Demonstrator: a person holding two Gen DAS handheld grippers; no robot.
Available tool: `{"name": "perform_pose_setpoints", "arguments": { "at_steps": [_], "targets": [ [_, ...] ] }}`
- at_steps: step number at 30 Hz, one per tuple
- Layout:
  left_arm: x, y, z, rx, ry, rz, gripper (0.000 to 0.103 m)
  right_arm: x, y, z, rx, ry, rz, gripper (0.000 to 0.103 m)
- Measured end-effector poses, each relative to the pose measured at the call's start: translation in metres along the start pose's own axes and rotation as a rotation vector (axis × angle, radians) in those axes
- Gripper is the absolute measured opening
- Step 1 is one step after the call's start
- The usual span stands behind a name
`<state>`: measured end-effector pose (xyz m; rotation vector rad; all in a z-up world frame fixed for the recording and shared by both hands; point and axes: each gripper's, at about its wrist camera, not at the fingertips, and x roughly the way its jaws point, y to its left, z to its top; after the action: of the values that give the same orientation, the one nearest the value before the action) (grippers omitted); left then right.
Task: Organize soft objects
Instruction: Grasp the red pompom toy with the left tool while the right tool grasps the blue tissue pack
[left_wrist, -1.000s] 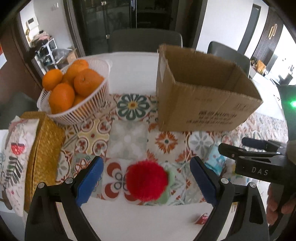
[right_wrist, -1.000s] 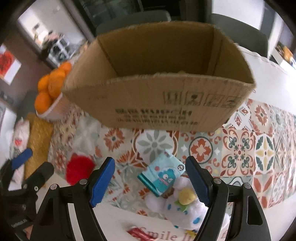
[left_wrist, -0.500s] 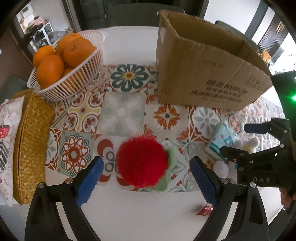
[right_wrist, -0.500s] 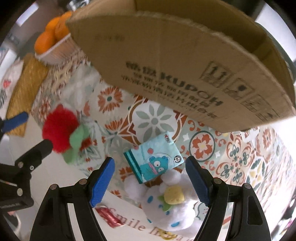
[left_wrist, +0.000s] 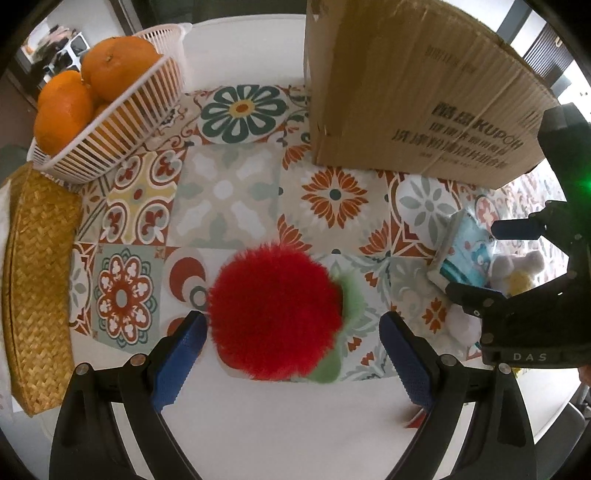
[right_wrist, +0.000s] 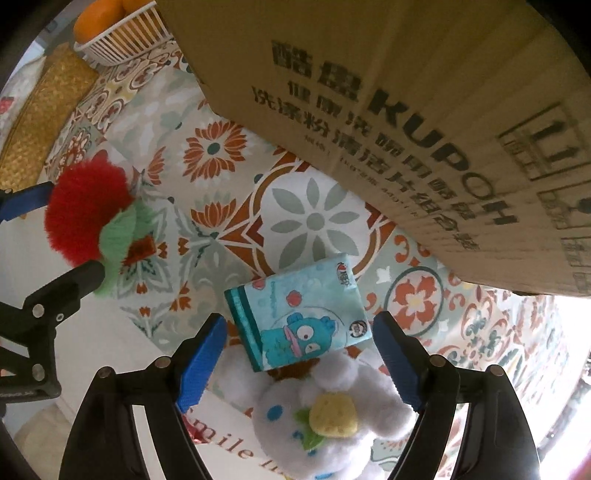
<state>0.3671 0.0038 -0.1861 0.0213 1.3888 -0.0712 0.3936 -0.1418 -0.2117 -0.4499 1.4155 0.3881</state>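
Observation:
A fluffy red plush with green leaves (left_wrist: 273, 310) lies on the patterned mat. My left gripper (left_wrist: 291, 336) is open and straddles it, one blue pad on each side. A blue tissue pack (right_wrist: 299, 315) lies on the mat, partly over a white plush toy (right_wrist: 332, 417). My right gripper (right_wrist: 299, 339) is open, its pads on either side of the pack's near end and above the white plush. A cardboard box (left_wrist: 406, 88) stands behind; it also shows in the right wrist view (right_wrist: 406, 92). The red plush also shows there (right_wrist: 85, 210).
A white basket of oranges (left_wrist: 107, 122) stands at the back left. A woven yellow case (left_wrist: 37, 288) lies along the left edge. The right gripper's body (left_wrist: 532, 314) shows at the right of the left wrist view. A card with print (right_wrist: 229, 446) lies under the white plush.
Both grippers have moved down and forward. The red plush now sits between the left pads, and the tissue pack between the right pads. Both grippers stay open.

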Motion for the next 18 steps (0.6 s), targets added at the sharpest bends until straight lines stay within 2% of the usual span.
{"name": "perform_pose_setpoints", "arguments": {
  "at_steps": [6, 12, 14, 18],
  "targets": [
    [0.017, 0.001, 0.004, -0.004, 0.031, -0.012, 0.092, 0.017, -0.001, 0.011, 0.013, 0.001, 0.018, 0.082],
    [0.03, 0.001, 0.008, -0.014, 0.054, -0.022, 0.077, 0.033, -0.006, 0.02, 0.027, 0.012, 0.029, 0.082],
    [0.031, 0.001, 0.008, -0.014, 0.053, -0.023, 0.068, 0.038, -0.007, 0.023, 0.038, 0.011, 0.032, 0.082],
    [0.037, -0.001, 0.009, -0.015, 0.051, -0.027, 0.058, 0.048, -0.011, 0.023, 0.053, 0.0, 0.029, 0.08]
  ]
}}
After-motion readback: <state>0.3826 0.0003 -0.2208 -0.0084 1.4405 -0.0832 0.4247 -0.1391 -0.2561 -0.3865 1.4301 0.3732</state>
